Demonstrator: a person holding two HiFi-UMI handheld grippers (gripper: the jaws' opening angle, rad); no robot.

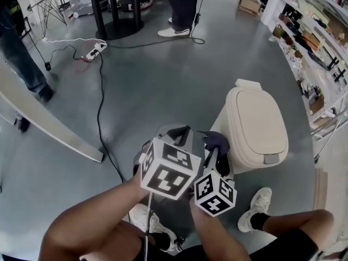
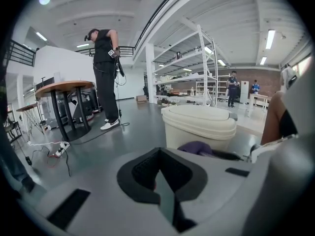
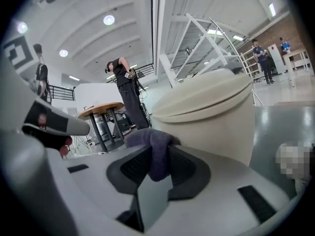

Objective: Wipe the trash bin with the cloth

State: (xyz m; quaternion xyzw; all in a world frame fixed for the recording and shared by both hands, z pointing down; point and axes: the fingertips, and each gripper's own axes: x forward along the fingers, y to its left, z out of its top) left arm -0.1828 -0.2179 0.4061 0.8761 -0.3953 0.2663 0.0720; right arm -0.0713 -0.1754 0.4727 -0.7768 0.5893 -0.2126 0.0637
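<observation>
Right gripper (image 3: 155, 167) is clamped down on the purple cloth (image 3: 156, 146). The cloth is pinched between the two dark pads, with a bunched fold spilling out over the top of them. Just past it rises the beige trash bin (image 3: 216, 127), lid (image 1: 255, 126) closed. The cloth sits at the bin's side wall below the lid rim, right up against it or just short; contact can't be judged from here.

Left gripper (image 2: 158, 173) has its jaws pressed together with nothing between them. It hovers just beside the right one, a little further from the bin, and the two marker cubes are nearly touching in the head view.

The bin stands on the grey floor (image 1: 163, 80), which is wide open ahead and to the left of it. Further left a black cable (image 1: 100, 107) snakes toward a power strip (image 1: 95, 50), well apart from the bin. A pale slanted board edge (image 1: 49, 126) closes off the far left. On the right it is tighter, with shelving (image 1: 315, 42) running along that side. The person's white sneaker (image 1: 260, 202) is planted near the bin's base.
</observation>
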